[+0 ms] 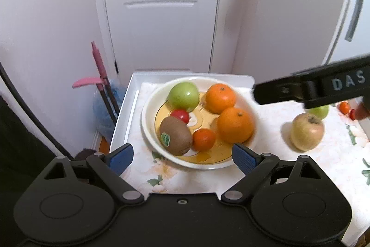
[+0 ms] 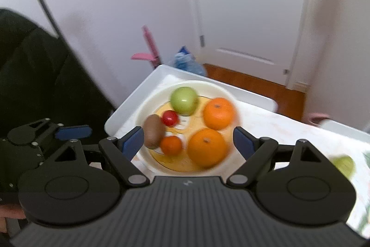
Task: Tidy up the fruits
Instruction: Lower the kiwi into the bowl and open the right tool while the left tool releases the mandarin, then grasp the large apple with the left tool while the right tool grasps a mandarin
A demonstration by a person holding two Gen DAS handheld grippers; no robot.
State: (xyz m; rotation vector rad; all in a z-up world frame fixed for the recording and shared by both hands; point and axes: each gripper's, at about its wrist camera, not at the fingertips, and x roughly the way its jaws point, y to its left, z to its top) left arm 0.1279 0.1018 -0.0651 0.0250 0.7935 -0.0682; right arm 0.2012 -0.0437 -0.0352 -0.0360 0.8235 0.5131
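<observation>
Left wrist view: both tongs, left tongs [image 1: 182,155] and right tongs [image 2: 186,142], gape wide and empty over bowl [image 1: 148,108] gathering fruit; apple [image 1: 306,132] waits on worktop [image 1: 266,166].

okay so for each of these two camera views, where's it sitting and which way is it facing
Left wrist: on the left tongs, angled down at the bowl of fruit; own open blue pads show, and the right tongs' body at right.
Right wrist: on the right tongs, angled down at the bowl; own open pads show, left tongs at lower left.
Shared: bowl, white door.
</observation>
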